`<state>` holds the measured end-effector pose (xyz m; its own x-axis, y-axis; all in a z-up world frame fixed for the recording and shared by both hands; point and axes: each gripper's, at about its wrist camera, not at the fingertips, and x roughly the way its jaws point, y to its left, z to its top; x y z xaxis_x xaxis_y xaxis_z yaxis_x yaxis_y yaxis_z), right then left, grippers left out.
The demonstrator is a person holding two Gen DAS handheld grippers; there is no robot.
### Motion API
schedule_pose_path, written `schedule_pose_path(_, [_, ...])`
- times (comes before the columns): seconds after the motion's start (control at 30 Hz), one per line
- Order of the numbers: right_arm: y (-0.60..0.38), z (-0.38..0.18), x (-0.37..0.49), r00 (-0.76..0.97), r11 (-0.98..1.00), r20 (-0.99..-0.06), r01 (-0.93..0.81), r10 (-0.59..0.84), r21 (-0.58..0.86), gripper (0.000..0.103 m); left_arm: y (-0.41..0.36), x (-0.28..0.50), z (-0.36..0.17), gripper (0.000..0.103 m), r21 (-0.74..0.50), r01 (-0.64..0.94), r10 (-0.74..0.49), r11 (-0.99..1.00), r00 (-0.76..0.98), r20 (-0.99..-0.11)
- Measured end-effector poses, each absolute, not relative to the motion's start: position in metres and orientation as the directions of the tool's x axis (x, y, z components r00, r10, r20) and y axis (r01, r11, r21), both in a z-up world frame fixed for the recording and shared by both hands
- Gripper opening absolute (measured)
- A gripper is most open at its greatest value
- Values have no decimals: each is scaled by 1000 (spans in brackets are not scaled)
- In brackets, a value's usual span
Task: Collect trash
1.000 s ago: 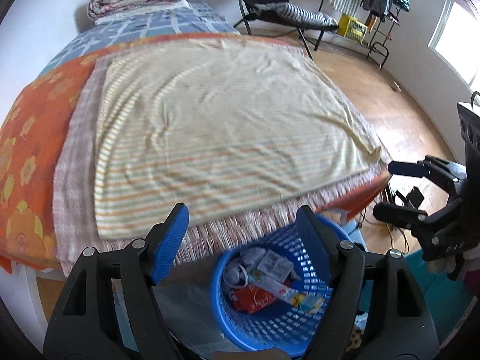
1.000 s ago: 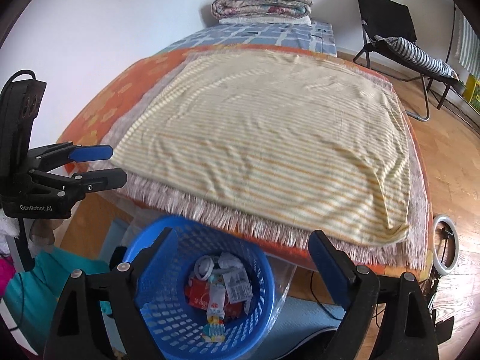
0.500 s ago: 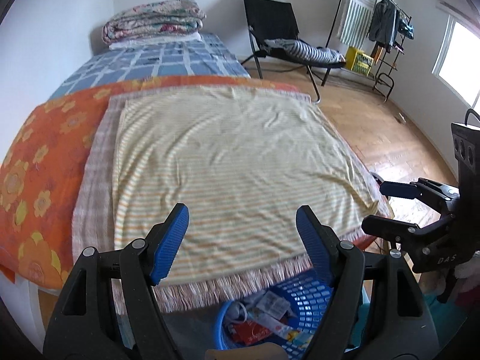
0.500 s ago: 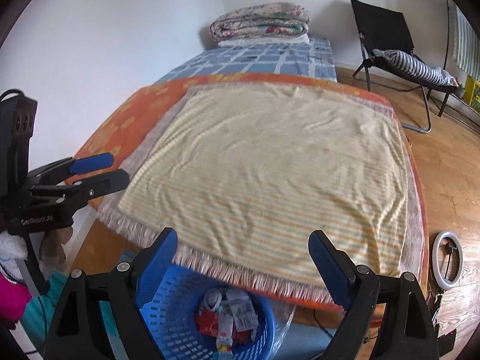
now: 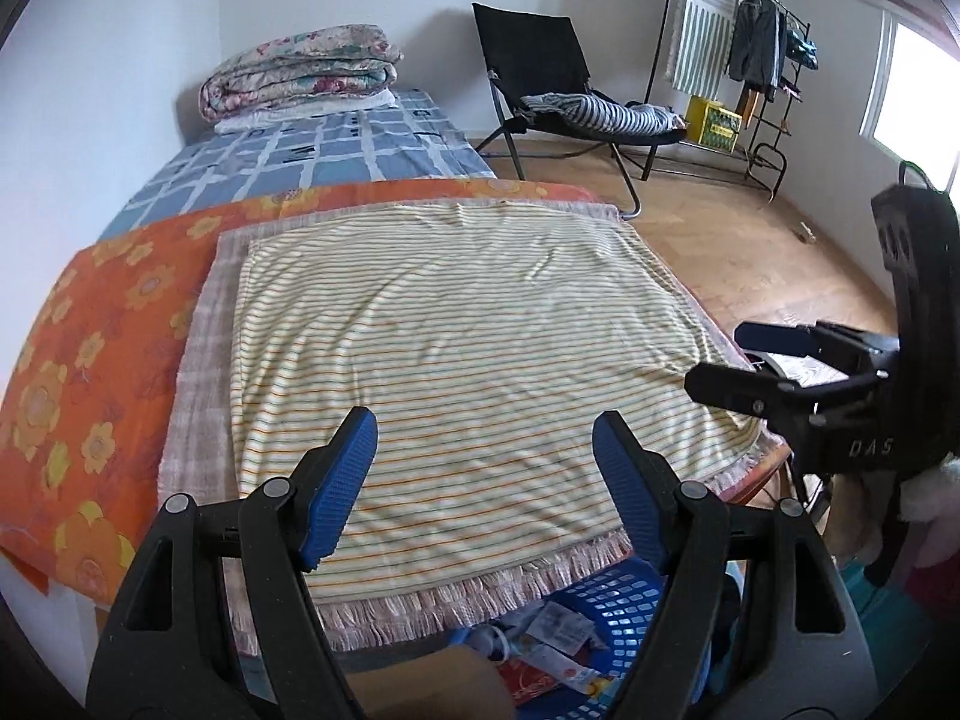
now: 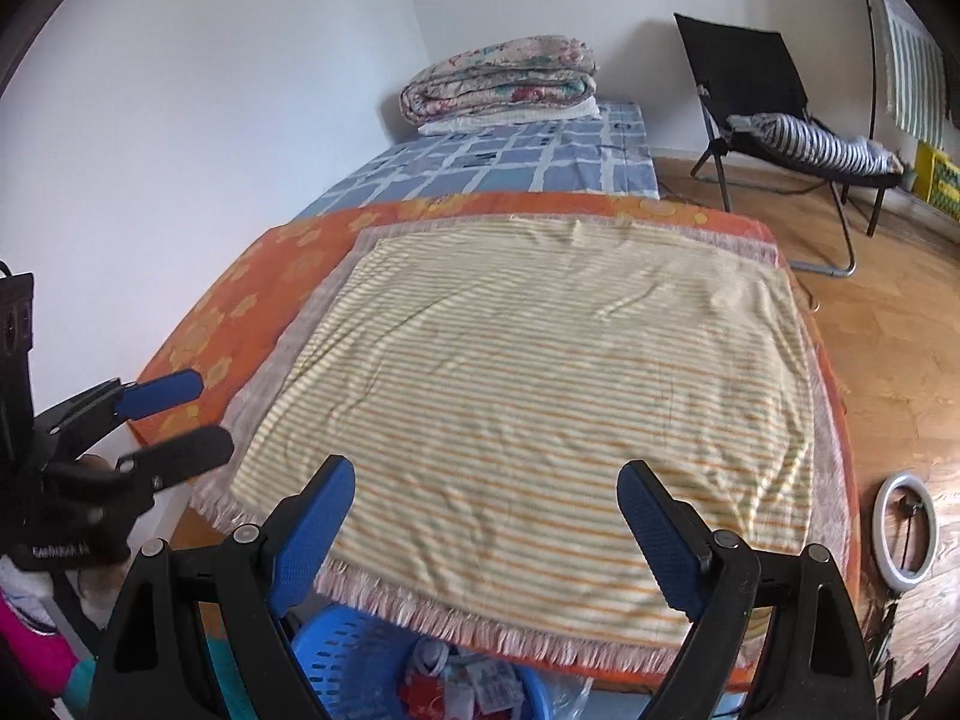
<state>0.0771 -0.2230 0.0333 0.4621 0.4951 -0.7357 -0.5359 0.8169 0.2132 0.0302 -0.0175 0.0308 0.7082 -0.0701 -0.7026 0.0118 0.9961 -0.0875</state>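
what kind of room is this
Most likely a bedroom: a bed under a striped blanket, a folded quilt at its far end, a clothes rack by the window. A blue trash basket sits at the bed's foot.

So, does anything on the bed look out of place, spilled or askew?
Nothing stands out. The striped blanket lies flat with only soft wrinkles and no trash shows on it. The wrappers sit inside the blue basket below the bed's foot.
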Motion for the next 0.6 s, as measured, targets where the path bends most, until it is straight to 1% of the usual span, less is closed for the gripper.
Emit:
schedule_pose_path(0.03, [-223, 34, 78, 464, 817, -735, -536, 495, 212, 91, -17, 30, 30, 81, -84, 10, -66, 996, 708, -703])
schedule_pose_path(0.07, [-223, 33, 79, 463, 818, -735, -533, 496, 216, 91, -17, 30, 30, 88, -80, 7, -62, 997, 709, -702])
schedule_pose_path(0.1, [-223, 33, 80, 460, 818, -736, -531, 497, 220, 91, -16, 29, 30, 92, -79, 3, -57, 997, 713, -699])
schedule_pose_path(0.23, [-224, 29, 83, 452, 819, -740, -525, 498, 231, 91, -11, 28, 29, 93, -62, -31, -20, 998, 729, -684])
schedule_pose_path(0.27, [-224, 28, 83, 451, 821, -742, -523, 496, 230, 91, -10, 28, 29, 94, -56, -42, -8, 998, 728, -685])
schedule_pose_path(0.3, [-223, 26, 83, 450, 821, -745, -525, 493, 226, 91, -9, 29, 28, 98, -52, -55, 4, 997, 724, -690])
schedule_pose_path(0.37, [-220, 25, 81, 447, 819, -749, -529, 490, 220, 91, -6, 29, 27, 101, -45, -84, 29, 995, 717, -697])
schedule_pose_path(0.43, [-217, 24, 78, 449, 818, -751, -537, 484, 206, 91, -3, 30, 26, 102, -37, -110, 52, 993, 708, -704])
schedule_pose_path(0.6, [-212, 23, 71, 455, 812, -752, -556, 476, 178, 91, 3, 26, 25, 102, -40, -131, 66, 991, 713, -698])
